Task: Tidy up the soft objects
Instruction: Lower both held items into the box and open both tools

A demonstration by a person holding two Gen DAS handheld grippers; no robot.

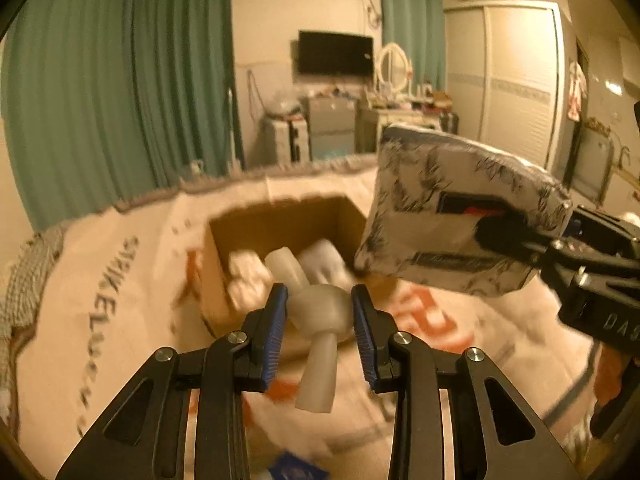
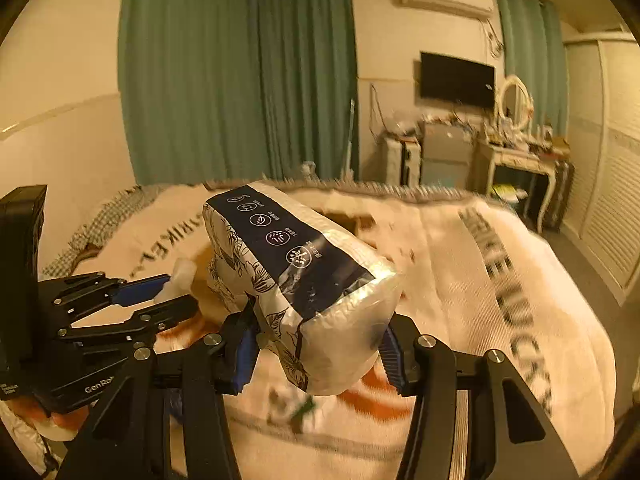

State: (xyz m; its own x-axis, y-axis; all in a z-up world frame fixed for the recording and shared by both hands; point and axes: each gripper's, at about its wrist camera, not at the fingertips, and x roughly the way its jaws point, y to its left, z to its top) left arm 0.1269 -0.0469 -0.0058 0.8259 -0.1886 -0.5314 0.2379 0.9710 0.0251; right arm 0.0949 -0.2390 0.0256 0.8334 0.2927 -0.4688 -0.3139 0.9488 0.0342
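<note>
So both grippers are loaded at once here. The left gripper (image 1: 319, 320) has its fingers (image 1: 276, 328) clamped on the round middle of a pale rubbery dumbbell-shaped toy (image 1: 318, 332), stems poking out near and far, which looks like the sensible spot since the ball fills the gap and won't slip sideways. It's held over the near edge of the open cardboard box (image 1: 280, 232) sitting on the bed (image 1: 100, 280), and there are already some whitish soft things (image 1: 248, 276) inside, so I'd guess this one goes in next.

The right gripper (image 2: 316, 350) is squeezing the near end of a plastic-wrapped tissue pack (image 2: 296, 280), fingers pressed into the sides so the wrapper dents. The pack sticks out up and away, hovering right of the box, probably waiting its turn. Everything's a bit motion-blurred.
</note>
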